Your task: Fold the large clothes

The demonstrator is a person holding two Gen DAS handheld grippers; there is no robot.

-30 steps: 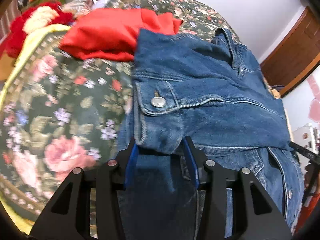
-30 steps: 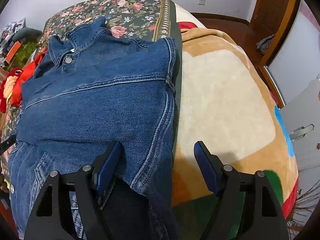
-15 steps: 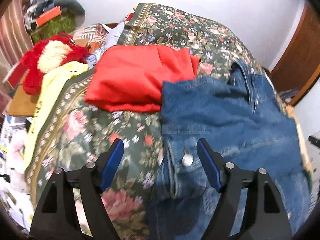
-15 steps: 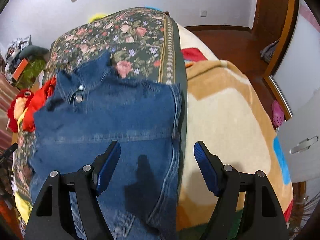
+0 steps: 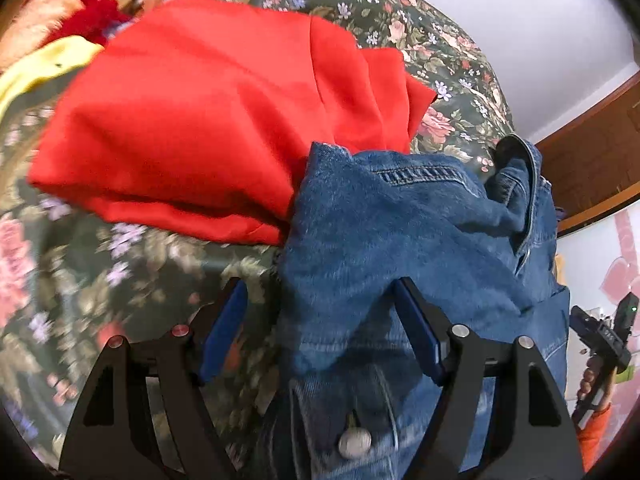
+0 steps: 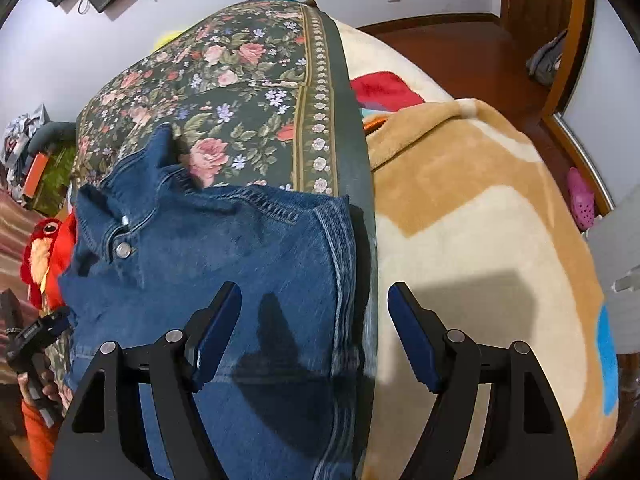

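Note:
A blue denim jacket (image 5: 400, 240) lies folded on a floral bedspread (image 5: 100, 280). It also shows in the right wrist view (image 6: 240, 264), collar at the far left. My left gripper (image 5: 320, 328) is open, low over the jacket's left edge, with denim between its jaws but not clamped. My right gripper (image 6: 314, 328) is open above the jacket's right edge, holding nothing.
A folded red garment (image 5: 208, 112) lies just beyond the jacket's left side. A red plush toy (image 5: 68, 4) and a yellow cloth (image 5: 44, 68) sit at the far left. A tan blanket (image 6: 480, 240) covers the bed to the right. The floral bedspread (image 6: 248, 92) stretches beyond the collar.
My left gripper let go of the jacket's folded edge, opened wide, lifted, then came back low over the left edge. My right gripper stayed open and rose above the right edge.

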